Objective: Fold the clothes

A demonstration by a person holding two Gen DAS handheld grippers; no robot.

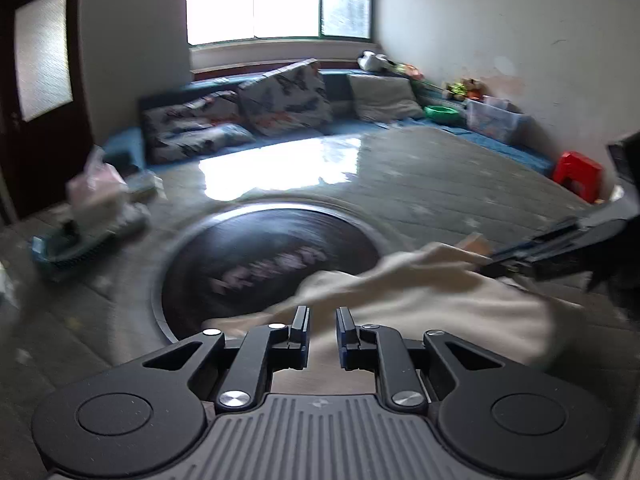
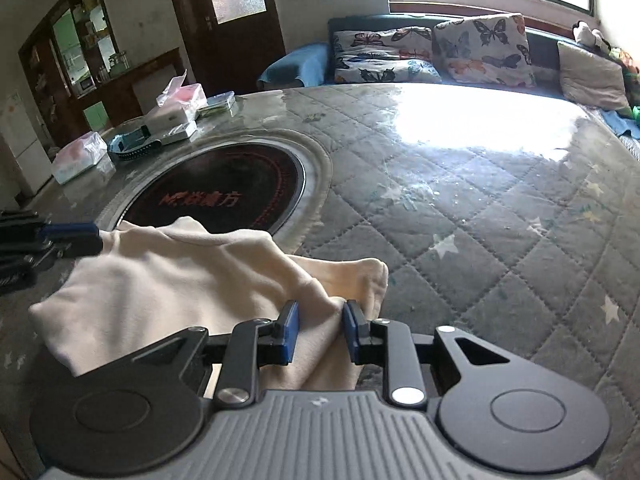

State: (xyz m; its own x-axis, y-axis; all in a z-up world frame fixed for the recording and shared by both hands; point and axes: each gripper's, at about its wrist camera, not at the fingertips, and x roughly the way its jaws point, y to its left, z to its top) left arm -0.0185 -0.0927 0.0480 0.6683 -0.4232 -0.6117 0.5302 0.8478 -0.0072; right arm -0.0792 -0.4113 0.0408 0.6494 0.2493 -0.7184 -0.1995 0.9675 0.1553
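Cream cloth (image 2: 168, 276) lies bunched on the quilted table (image 2: 480, 220), its far edge lapping the dark round hob (image 2: 224, 188). We see its long axis running from the left tongs (image 1: 322, 326) to the right tongs (image 2: 320, 322). Right tongs: narrow gap, a fold of cloth between the pads (image 2: 289, 322), apparently pinched. Left tongs: slightly parted over the cloth's near edge; whether they grip it we cannot tell. Both sit at opposite ends, equally near.

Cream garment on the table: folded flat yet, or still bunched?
Still bunched. The cream garment lies in loose rumpled layers, partly over the dark round panel, one edge between the right gripper fingers.
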